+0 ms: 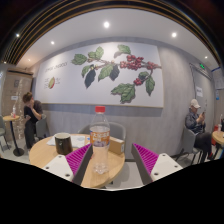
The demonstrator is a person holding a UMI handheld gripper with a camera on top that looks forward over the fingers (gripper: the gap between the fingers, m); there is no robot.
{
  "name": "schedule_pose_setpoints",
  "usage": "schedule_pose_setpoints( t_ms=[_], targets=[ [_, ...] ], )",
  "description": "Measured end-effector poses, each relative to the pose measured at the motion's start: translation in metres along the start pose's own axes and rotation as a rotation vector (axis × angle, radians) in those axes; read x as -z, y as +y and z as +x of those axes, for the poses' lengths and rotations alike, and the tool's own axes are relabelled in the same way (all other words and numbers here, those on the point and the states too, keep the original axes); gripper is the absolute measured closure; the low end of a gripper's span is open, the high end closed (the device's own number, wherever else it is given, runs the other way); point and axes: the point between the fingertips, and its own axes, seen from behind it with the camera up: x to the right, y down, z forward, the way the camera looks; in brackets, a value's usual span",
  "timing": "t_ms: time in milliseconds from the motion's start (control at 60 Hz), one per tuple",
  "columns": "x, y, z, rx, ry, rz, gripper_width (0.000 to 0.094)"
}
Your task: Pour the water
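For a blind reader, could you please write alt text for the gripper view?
A clear plastic bottle with a red cap stands upright between the gripper fingers' pink pads. Behind it are a round wooden table with a dark cup, a leaf mural and seated people.

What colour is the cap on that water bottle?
Red; the bottle cap shows best in the gripper view.

Bottle (100,143): base hidden below the tongs (103,160); whether both pads (78,157) press on it cannot be told. Dark cup (63,143): contents not visible. 2 seated persons (33,118), (197,125): too small for detail. Table (45,152): near edge cut off.
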Motion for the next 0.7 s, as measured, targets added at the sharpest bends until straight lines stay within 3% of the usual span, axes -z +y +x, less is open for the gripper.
schedule_pose_setpoints(
  t_ms=[33, 117, 350, 383, 417, 450, 567, 700],
  targets=[
    [0.015, -0.009, -0.020, -0.008, -0.018, -0.012, 0.0109],
    [-0.029, -0.007, -0.029, -0.014, -0.049, -0.005, 0.0097],
    [-0.123, -0.002, -0.040, -0.040, 0.028, 0.014, 0.0108],
    [-0.129, -0.004, -0.039, -0.060, 0.022, 0.015, 0.0189],
    [-0.135, 0.001, -0.045, -0.067, 0.037, 0.030, 0.0436],
    [-0.133, -0.002, -0.044, -0.071, 0.053, 0.049, 0.0441],
    [-0.128, -0.009, -0.039, -0.031, 0.068, 0.083, 0.0597],
    [-0.133, -0.009, -0.051, 0.070, 0.059, 0.067, 0.0626]
  ],
)
